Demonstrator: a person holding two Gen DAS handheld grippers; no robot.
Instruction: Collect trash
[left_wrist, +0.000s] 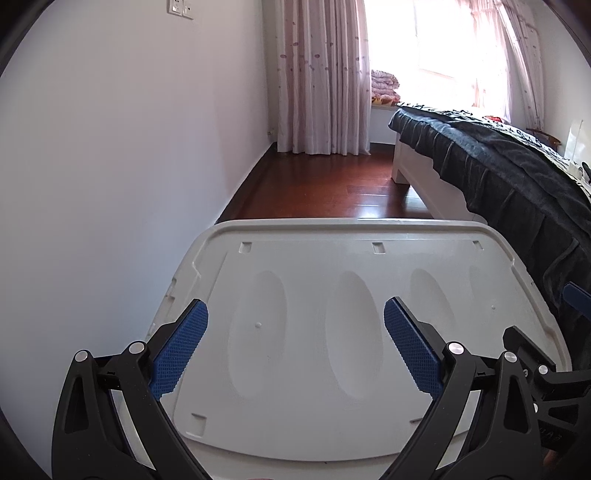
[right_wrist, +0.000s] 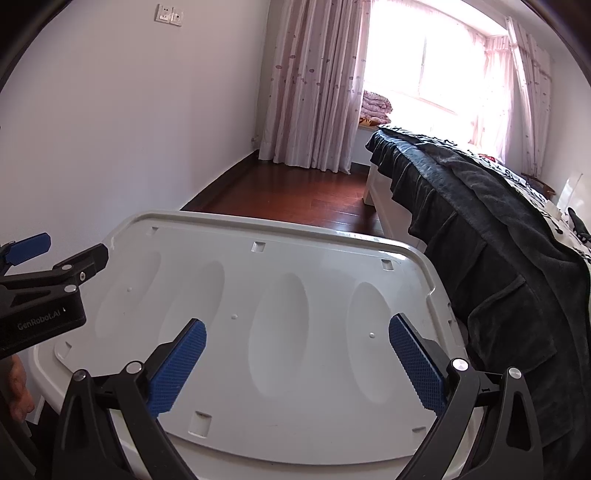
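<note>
No trash shows in either view. My left gripper (left_wrist: 295, 314) is open and empty, its blue pads spread wide above a white plastic box lid (left_wrist: 369, 406) with oval dents. My right gripper (right_wrist: 297, 334) is also open and empty above the same lid (right_wrist: 295, 424). The left gripper shows in the right wrist view (right_wrist: 55, 254) at the left edge, over the lid's left side. A part of the right gripper shows at the right edge of the left wrist view (left_wrist: 535, 354).
A white wall (left_wrist: 110, 184) runs along the left. A bed with a dark blanket (left_wrist: 498, 173) stands on the right, close to the lid. Red-brown wooden floor (left_wrist: 325, 184) lies between them, leading to pink curtains (left_wrist: 321, 92) and a bright window. Folded bedding (right_wrist: 376, 103) sits on the sill.
</note>
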